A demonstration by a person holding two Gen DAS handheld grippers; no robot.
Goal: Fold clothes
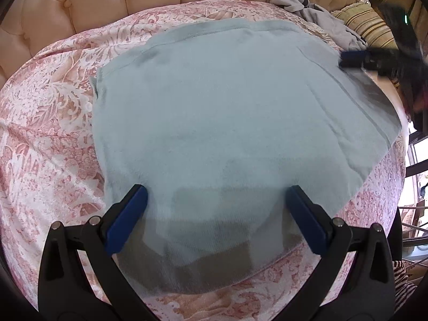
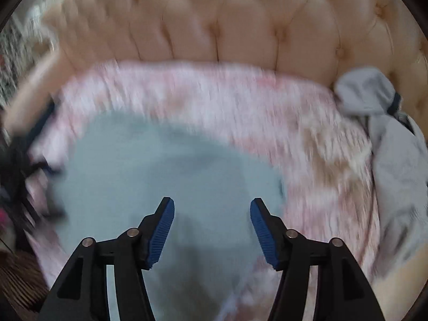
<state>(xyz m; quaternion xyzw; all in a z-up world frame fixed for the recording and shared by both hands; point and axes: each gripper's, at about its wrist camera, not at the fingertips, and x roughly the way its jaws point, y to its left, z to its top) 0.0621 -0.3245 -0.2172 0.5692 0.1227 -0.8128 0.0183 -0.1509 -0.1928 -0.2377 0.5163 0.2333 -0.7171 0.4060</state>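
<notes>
A light blue garment [image 1: 227, 123] lies flat on the pink floral bedspread [image 1: 48, 133], folded into a rough rectangle. My left gripper [image 1: 216, 195] is open and empty, its blue pads [image 1: 125, 219] hovering over the garment's near edge. The right gripper shows in the left wrist view [image 1: 355, 60] as a blurred black shape at the garment's far right edge. In the right wrist view, which is motion-blurred, my right gripper [image 2: 212, 208] is open and empty above the blue garment [image 2: 160, 176].
A crumpled grey garment [image 1: 307, 2] lies at the head of the bed, also in the right wrist view [image 2: 388, 139]. A tufted peach headboard [image 2: 227, 21] stands behind. A striped cushion [image 1: 366, 26] sits at the far right. The bed edge drops off at right.
</notes>
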